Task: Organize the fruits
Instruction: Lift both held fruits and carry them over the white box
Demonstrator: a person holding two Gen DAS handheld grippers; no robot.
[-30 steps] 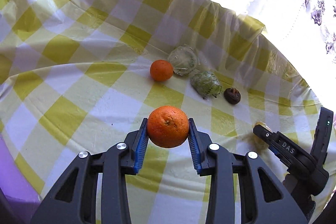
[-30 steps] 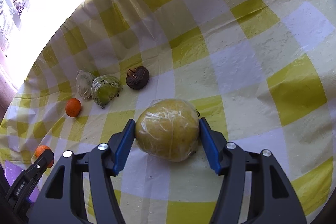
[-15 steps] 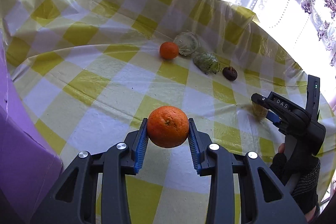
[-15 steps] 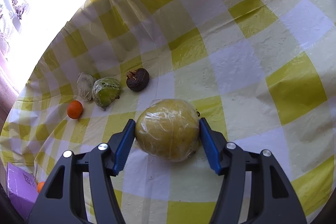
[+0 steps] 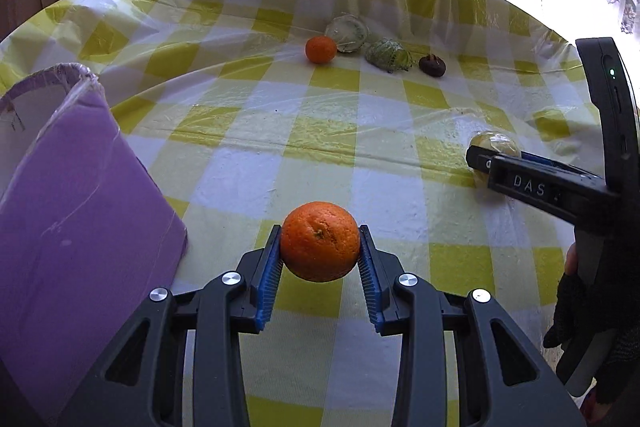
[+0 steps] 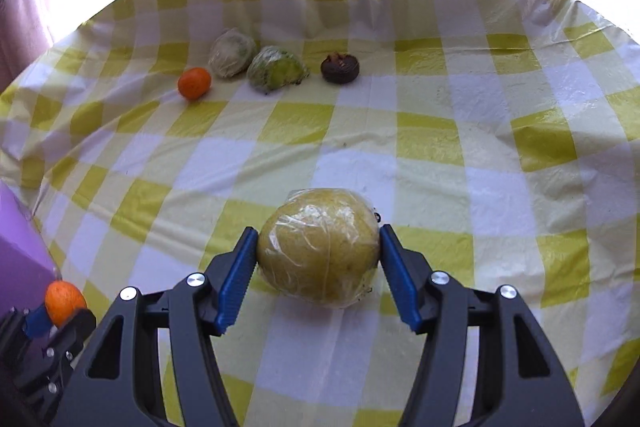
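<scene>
My left gripper [image 5: 320,269] is shut on an orange [image 5: 320,241] and holds it above the checked tablecloth, just right of a purple box [image 5: 76,211]. My right gripper [image 6: 318,273] is shut on a yellow fruit wrapped in plastic film [image 6: 318,247]; it also shows in the left wrist view [image 5: 495,145]. At the far side of the table lie a small orange [image 6: 194,83], two film-wrapped greenish fruits [image 6: 232,53] [image 6: 277,69] and a dark brown fruit [image 6: 340,68].
The table has a yellow and white checked cloth [image 5: 304,131] under clear plastic. The purple box also shows at the left edge of the right wrist view [image 6: 18,259]. A bright window and curtain lie behind the table.
My left gripper has pulled back and to the left with the orange, so the purple box now fills the left. My right gripper has risen and turned with the wrapped fruit.
</scene>
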